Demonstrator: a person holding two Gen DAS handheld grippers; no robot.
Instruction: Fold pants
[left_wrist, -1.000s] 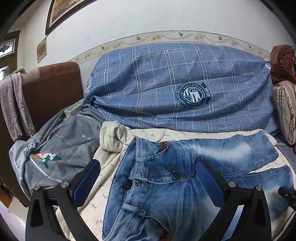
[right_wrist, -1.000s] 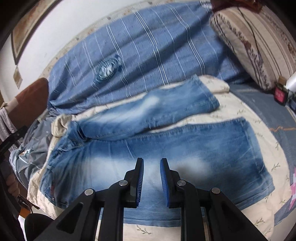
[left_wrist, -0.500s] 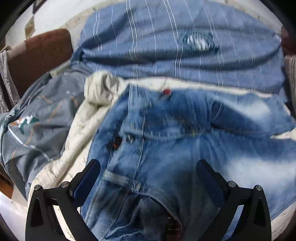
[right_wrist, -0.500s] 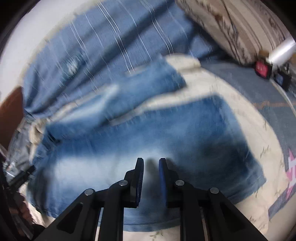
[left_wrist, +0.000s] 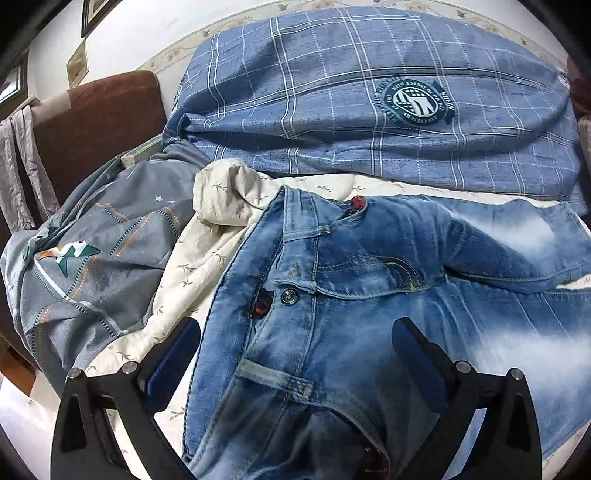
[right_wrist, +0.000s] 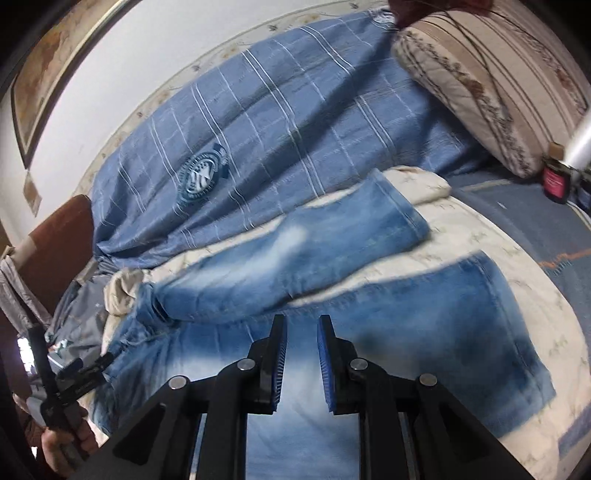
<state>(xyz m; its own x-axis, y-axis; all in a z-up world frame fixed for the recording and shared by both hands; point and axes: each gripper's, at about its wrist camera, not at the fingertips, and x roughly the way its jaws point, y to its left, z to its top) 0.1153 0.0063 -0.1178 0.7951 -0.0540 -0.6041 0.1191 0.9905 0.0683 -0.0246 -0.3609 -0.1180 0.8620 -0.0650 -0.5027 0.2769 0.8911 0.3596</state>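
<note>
left wrist: jeans (left_wrist: 369, 295) lie under open gripper (left_wrist: 295, 347).

My right gripper (right_wrist: 302, 360) hangs over the near leg of the jeans (right_wrist: 369, 325), its blue pads a narrow gap apart with nothing between them. The far leg angles away toward the blue checked cover (right_wrist: 277, 122). Both lie on a cream quilt (right_wrist: 517, 266).

The left wrist view looks close and low over the jeans (left_wrist: 369, 295) waistband toward the plaid blue bedding (left_wrist: 369, 110), while the right wrist view sits higher above the legs of the jeans (right_wrist: 369, 314), sharing that bedding (right_wrist: 295, 129).
</note>
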